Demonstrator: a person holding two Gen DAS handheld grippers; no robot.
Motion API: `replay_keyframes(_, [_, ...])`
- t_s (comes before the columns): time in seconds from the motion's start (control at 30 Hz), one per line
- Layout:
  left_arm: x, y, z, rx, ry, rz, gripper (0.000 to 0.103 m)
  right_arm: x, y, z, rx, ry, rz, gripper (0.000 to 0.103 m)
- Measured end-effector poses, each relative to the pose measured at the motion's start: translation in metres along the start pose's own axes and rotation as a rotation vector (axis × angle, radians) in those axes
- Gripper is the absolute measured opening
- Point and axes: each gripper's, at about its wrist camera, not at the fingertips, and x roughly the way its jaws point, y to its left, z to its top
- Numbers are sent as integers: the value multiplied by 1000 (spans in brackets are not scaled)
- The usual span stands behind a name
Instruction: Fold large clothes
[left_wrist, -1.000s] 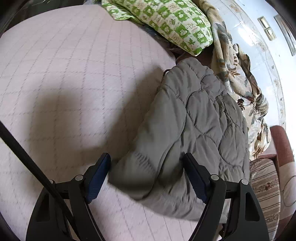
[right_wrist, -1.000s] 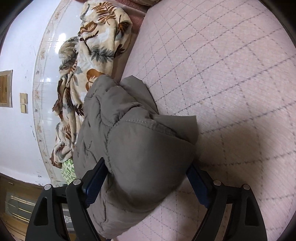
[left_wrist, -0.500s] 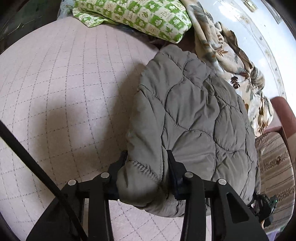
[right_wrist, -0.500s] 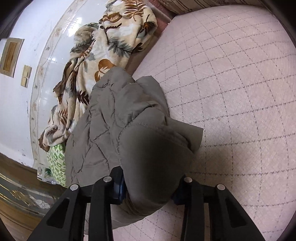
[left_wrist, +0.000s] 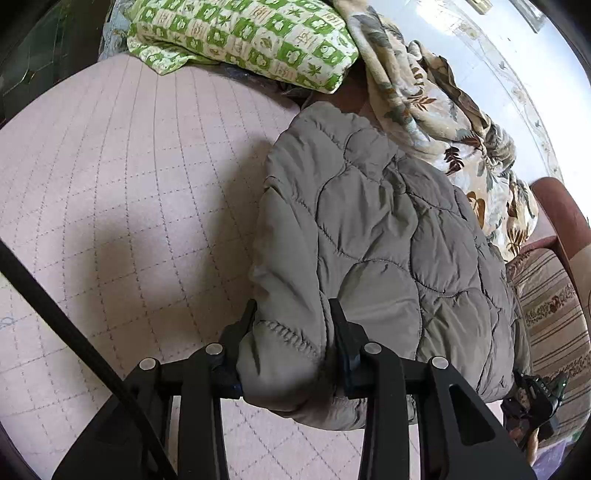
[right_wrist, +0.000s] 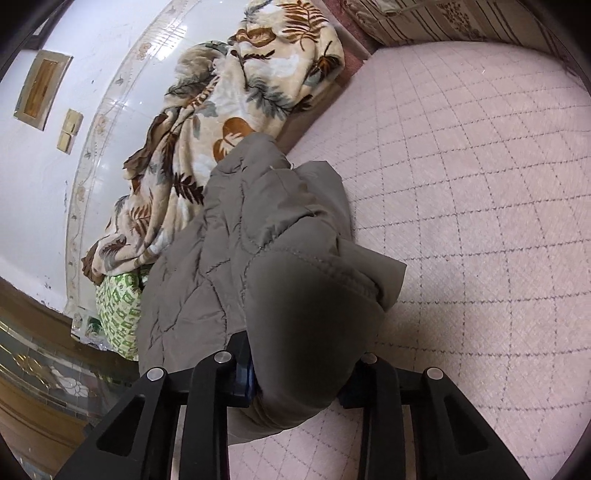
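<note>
A pink bed cover (left_wrist: 122, 206) with a grid of stitched lines fills most of both views. The grey puffy coat (left_wrist: 388, 236) lies on it, folded into a thick bundle, and it is the thing to find everything else by.

Past the far end of the coat sits a green and white pillow (left_wrist: 243, 33). Beside the coat, along the wall side, a cream blanket (right_wrist: 236, 107) with brown leaves lies in a heap and touches the coat's edge. Behind the blanket is a shiny white wall (right_wrist: 96, 55) with a small wooden frame (right_wrist: 42, 88) and a switch (right_wrist: 70, 129). A striped cushion (left_wrist: 554, 314) and a red-brown headboard (left_wrist: 565, 210) are near the coat's other end.

The left claw (left_wrist: 291, 325) is clamped on a corner of the coat, where a row of stitches shows. The right claw (right_wrist: 306, 362) is clamped on another thick fold of the coat. Both claws have just been closing, with the coat between their fingers.

The claws' fingertips are buried in the coat. The fold close to the right camera is dark and blurry. A small dark thing (left_wrist: 535, 398) peeks out past the coat by the cushion; I cannot tell what it is. A black cord (left_wrist: 66, 332) crosses the left view.
</note>
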Motion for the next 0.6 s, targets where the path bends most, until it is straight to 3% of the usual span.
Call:
replay_keyframes(0.3, [-43, -3, -12, 21, -5, -43, 34, -43, 9, -8, -31, 18, 32, 33])
replay_keyframes(0.6, [-80, 4, -60, 53, 27, -36, 34, -96, -1, -44, -100, 25, 10, 33])
